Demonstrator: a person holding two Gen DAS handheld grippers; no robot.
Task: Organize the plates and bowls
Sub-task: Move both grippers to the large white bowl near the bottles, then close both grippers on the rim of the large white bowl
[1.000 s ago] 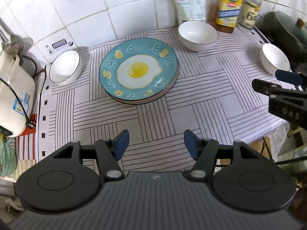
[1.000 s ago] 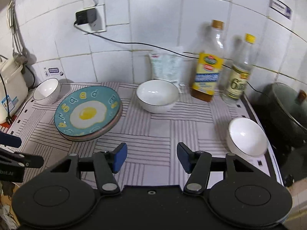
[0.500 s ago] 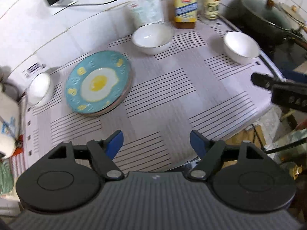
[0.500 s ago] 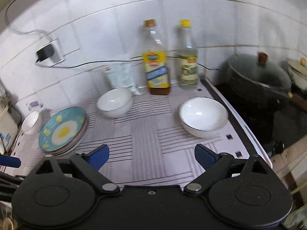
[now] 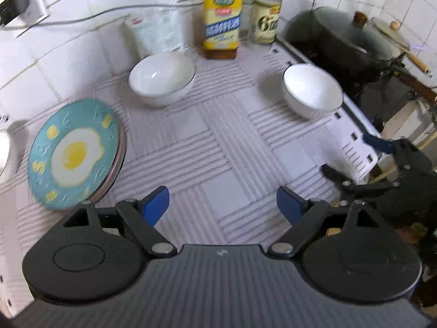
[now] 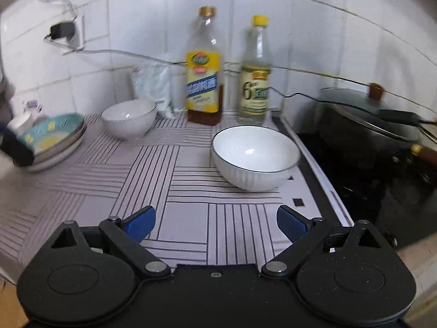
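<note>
A teal plate with a fried-egg picture [image 5: 75,154] [image 6: 52,134] tops a small stack of plates at the left of the striped mat. Three white bowls stand apart: one at the far left edge [image 5: 4,147] [image 6: 23,119], one at the back [image 5: 162,78] [image 6: 128,117], one at the right by the stove [image 5: 311,90] [image 6: 255,157]. My left gripper [image 5: 222,203] hangs over the mat's front with nothing between its jaws, which are opening. My right gripper [image 6: 215,222] [image 5: 355,155] stands open and empty, short of the right bowl.
Two bottles [image 6: 203,79] [image 6: 255,73] and a white bag [image 6: 154,86] line the tiled back wall. A black lidded pot [image 6: 363,120] sits on the dark stove to the right. A plug and cable [image 6: 61,31] hang on the wall. The mat's right edge [image 5: 352,136] borders the stove.
Both grippers have opened wider and swung to the right. The right gripper has also dropped lower and closer to the right bowl. The plate stack has slid toward the left in both views.
</note>
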